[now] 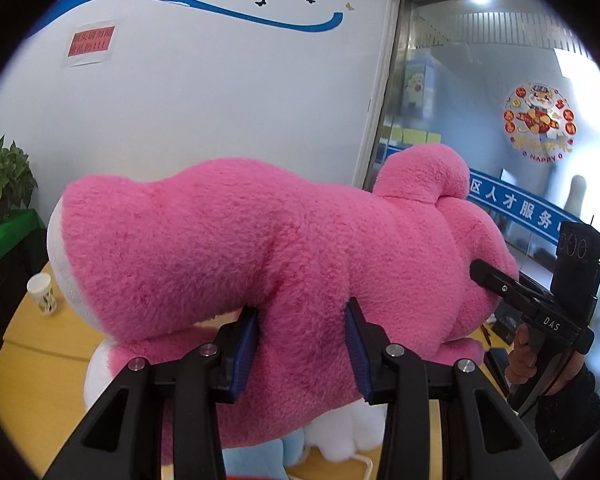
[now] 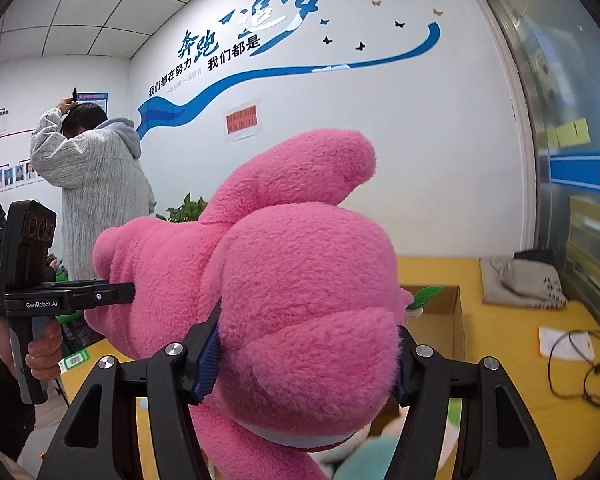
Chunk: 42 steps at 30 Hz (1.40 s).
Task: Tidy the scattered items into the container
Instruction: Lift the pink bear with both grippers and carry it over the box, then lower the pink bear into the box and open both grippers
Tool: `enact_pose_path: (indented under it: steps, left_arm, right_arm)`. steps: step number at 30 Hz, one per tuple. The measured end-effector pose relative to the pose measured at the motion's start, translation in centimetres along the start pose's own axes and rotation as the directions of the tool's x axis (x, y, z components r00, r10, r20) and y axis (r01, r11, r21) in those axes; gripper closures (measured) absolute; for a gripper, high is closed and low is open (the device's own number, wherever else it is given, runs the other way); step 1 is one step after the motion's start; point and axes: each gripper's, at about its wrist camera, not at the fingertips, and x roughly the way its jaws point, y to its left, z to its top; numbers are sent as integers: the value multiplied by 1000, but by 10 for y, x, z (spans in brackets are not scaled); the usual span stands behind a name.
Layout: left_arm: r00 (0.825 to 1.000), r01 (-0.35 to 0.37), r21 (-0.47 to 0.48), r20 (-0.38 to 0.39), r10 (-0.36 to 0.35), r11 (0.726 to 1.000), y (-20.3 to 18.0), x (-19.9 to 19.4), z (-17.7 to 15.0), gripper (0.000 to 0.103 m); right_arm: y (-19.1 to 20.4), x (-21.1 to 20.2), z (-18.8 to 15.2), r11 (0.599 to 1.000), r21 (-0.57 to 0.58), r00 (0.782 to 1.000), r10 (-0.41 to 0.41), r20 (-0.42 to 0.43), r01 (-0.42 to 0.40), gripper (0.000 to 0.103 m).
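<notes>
While both tongs bite into it, the toy hangs above the desk:

Toy: a large pink plush animal with white paws and muzzle (image 1: pixel 284 248), lifted clear of the yellow wooden desk (image 1: pixel 36 352) and filling the middle of both views.

Left tongs (image 1: pixel 302 344): the blue-padded fingers pinch a fold of pink fur on the near underside of the body; the pile bulges between them.

Right tongs (image 2: pixel 308 356): the fingers clamp a rounded pink lobe of the same toy (image 2: pixel 300 292), set wider than the left pair; seen from the left view, this tool enters from the right, its tip pressed into the fur (image 1: pixel 488 276).

Container: an open brown cardboard box (image 2: pixel 444 320) stands on the desk behind the toy, to the right, largely hidden.

Under the toy: a pale blue soft item (image 1: pixel 252 460), only partly seen.

Desk, left: a white paper cup (image 1: pixel 42 294), near the far edge.

Desk, far right: a folded grey cloth bag (image 2: pixel 524 280); nearer, a sheet of white paper with black cable (image 2: pixel 572 348).

Background: a person in a grey hooded top (image 2: pixel 96 184) at the left.
</notes>
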Motion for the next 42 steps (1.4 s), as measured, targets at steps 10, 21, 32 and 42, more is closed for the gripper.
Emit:
enact_pose_path:
  steps: [10,21,32,42]
  left_arm:
    - [999,17,32,30,-18,999,19,61,70,63]
    - [996,77,42,-49,-75,996,40,196,125,63]
    - [924,73,-146,-362,-121,987,92,387,64,63]
    - [856,23,-223,-499,-134,975,93,436,-7,63]
  right_arm:
    - [-24,63,64,1000,-11,999,-7,38,8,33]
    - [-114,152,101,996,50,997,-73,20,72,33]
    - [-240,285,28,956,260,980,-92,-175,136,33]
    - [-291,346,-57,892,348,866,-90,-491,290,34]
